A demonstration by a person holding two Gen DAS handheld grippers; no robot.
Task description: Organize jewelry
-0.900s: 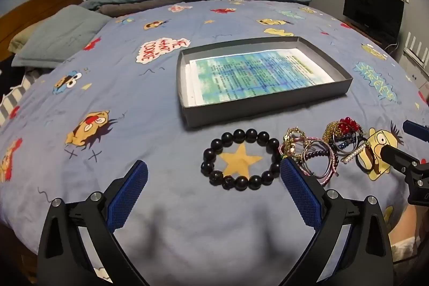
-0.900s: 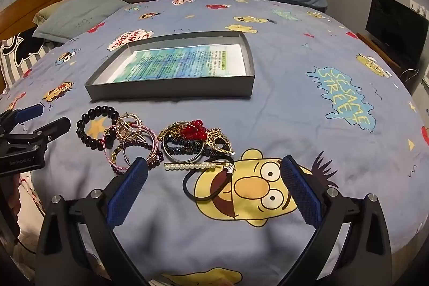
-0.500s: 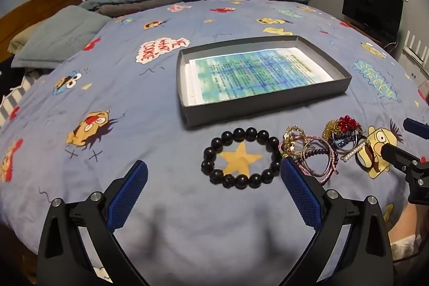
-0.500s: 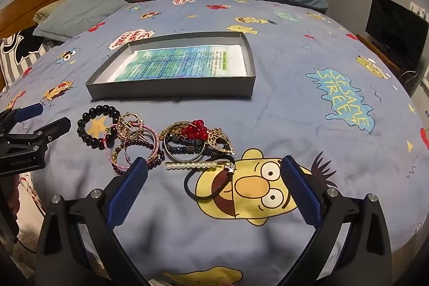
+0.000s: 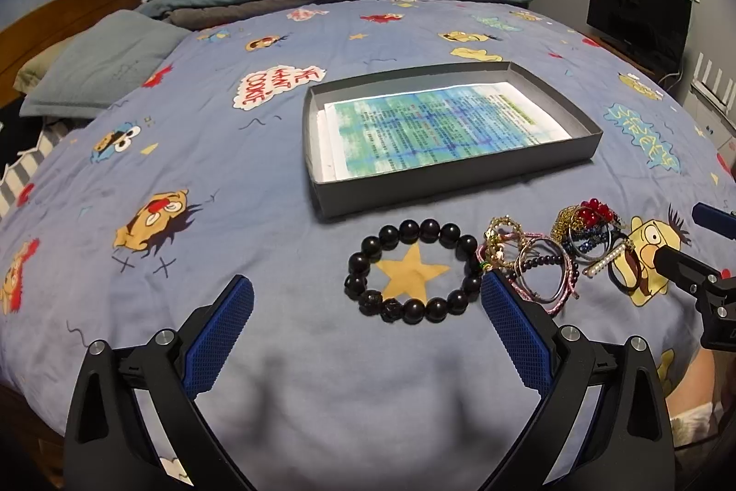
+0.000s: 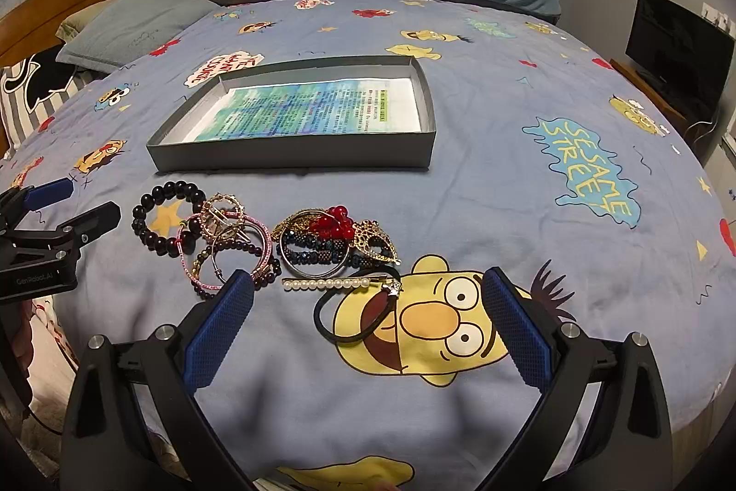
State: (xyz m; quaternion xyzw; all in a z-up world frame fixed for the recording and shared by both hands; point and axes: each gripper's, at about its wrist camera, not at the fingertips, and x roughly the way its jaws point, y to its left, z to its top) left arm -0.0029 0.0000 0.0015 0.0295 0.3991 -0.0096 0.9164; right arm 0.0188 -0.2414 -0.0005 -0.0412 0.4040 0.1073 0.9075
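The left hand-held gripper (image 5: 367, 307) hovers with fingers spread, empty, the black bead bracelet (image 5: 412, 271) lying between them on the bed (image 5: 230, 178). The right hand-held gripper (image 6: 368, 307), likewise spread, faces the jewelry pile (image 6: 317, 242). Beyond sits the grey box (image 6: 294, 155).

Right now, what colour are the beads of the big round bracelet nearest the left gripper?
Glossy black beaded bracelet, clearest in the left wrist view.
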